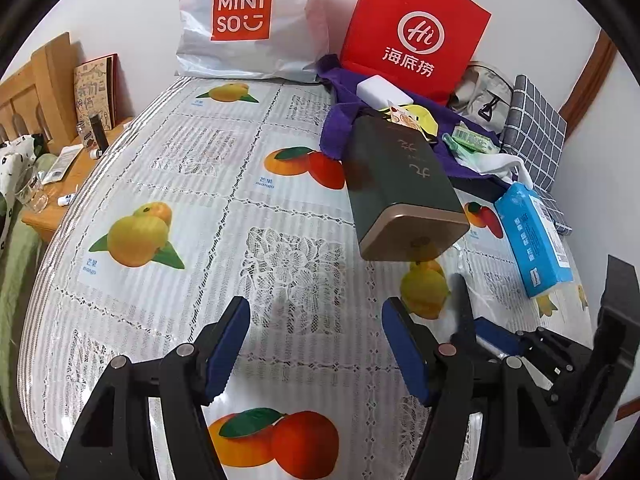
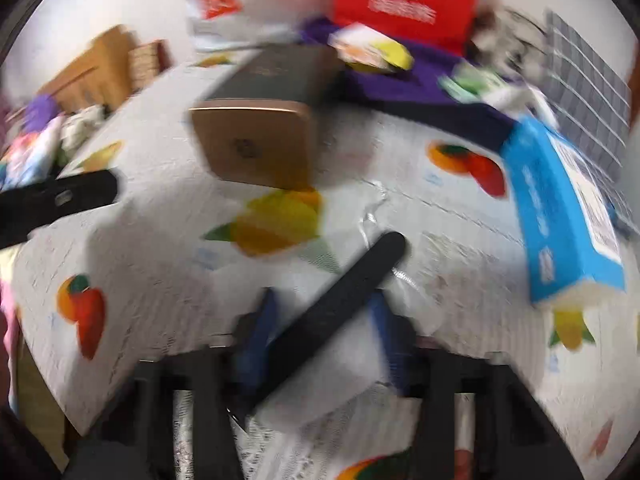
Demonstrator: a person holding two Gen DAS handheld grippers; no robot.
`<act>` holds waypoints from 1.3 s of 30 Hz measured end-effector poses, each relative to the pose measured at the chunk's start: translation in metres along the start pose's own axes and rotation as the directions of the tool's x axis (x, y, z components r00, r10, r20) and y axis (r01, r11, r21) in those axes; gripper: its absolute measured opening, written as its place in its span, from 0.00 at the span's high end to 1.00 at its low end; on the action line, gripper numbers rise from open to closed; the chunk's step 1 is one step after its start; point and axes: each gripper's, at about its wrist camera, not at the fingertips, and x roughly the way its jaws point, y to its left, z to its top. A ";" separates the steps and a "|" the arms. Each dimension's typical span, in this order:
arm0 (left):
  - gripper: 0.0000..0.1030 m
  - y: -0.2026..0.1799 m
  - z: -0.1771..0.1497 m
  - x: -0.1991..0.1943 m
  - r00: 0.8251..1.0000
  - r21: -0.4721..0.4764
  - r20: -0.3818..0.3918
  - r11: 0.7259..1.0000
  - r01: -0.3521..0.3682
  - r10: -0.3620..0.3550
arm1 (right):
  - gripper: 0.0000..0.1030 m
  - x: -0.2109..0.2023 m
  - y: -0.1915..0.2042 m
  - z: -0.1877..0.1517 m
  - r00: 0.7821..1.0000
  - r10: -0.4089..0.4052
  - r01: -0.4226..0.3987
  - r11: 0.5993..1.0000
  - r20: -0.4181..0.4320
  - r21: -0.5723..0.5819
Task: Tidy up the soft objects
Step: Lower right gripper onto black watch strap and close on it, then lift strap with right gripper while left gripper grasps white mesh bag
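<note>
Black strip [image 2: 344, 300] slants up-right between right gripper's [image 2: 324, 332] jaws

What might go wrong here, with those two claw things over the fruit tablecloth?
1. The black strip sits crooked between the right gripper's fingers; it may twist or slip out.
2. The left gripper, open and empty, is close beside the right one; they might bump.
3. The green tin lies on its side just ahead and could get knocked.
</note>
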 end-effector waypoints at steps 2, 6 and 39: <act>0.35 -0.001 -0.001 0.000 1.000 -0.001 -0.004 1.000 -0.002 0.002 | 0.94 -0.008 -0.008 -0.001 0.999 0.020 -0.020 1.000 0.028 0.009; 0.35 -0.004 -0.002 0.001 1.000 -0.004 -0.011 1.000 0.003 -0.003 | 0.97 -0.028 -0.030 -0.005 0.994 0.086 -0.090 0.994 0.067 0.062; 0.35 -0.073 -0.018 0.022 0.996 0.117 -0.085 0.993 0.028 -0.018 | 0.81 -0.061 -0.068 -0.031 0.985 0.073 -0.084 0.994 0.158 0.064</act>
